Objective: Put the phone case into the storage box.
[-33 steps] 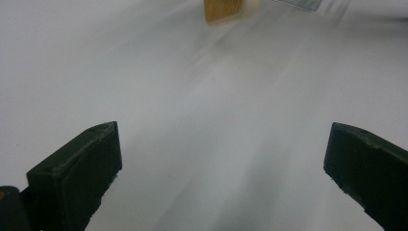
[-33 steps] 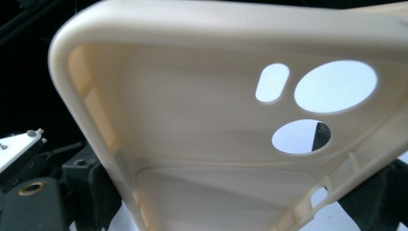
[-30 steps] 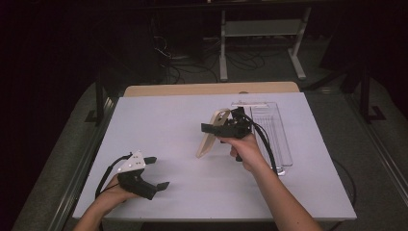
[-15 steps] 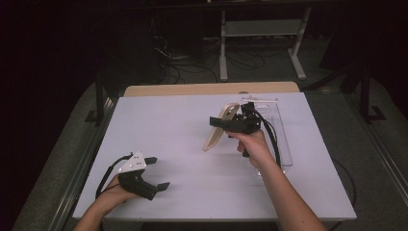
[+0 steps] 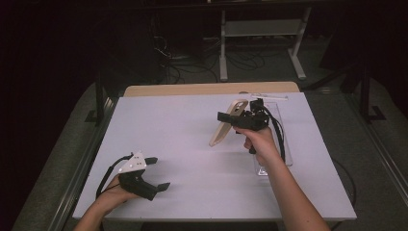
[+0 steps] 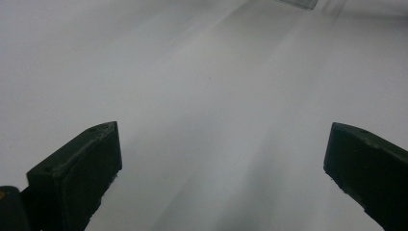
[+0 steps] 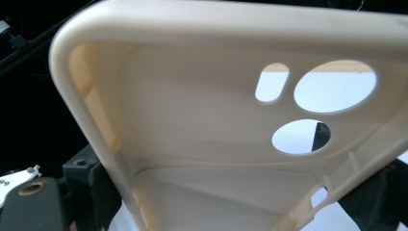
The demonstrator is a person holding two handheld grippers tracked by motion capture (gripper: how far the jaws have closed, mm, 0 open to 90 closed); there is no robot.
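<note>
We have the phone case (image 5: pixel 228 122) lifted in the right gripper (image 5: pixel 239 119), jaws clamped; placing remains. Left gripper (image 5: pixel 156 179) idles on bench (image 5: pixel 192 159), jaws wide, empty.

Left claw (image 5: pixel 155 173) low near the table's front, jaws spread wide, right claw (image 5: pixel 229 118) raised, jaws clamped shut

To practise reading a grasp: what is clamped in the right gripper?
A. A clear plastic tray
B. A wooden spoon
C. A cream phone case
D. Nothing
C: the right gripper is shut on the cream phone case, whose camera cut-outs show in the right gripper view; the clear tray lies on the table.
</note>
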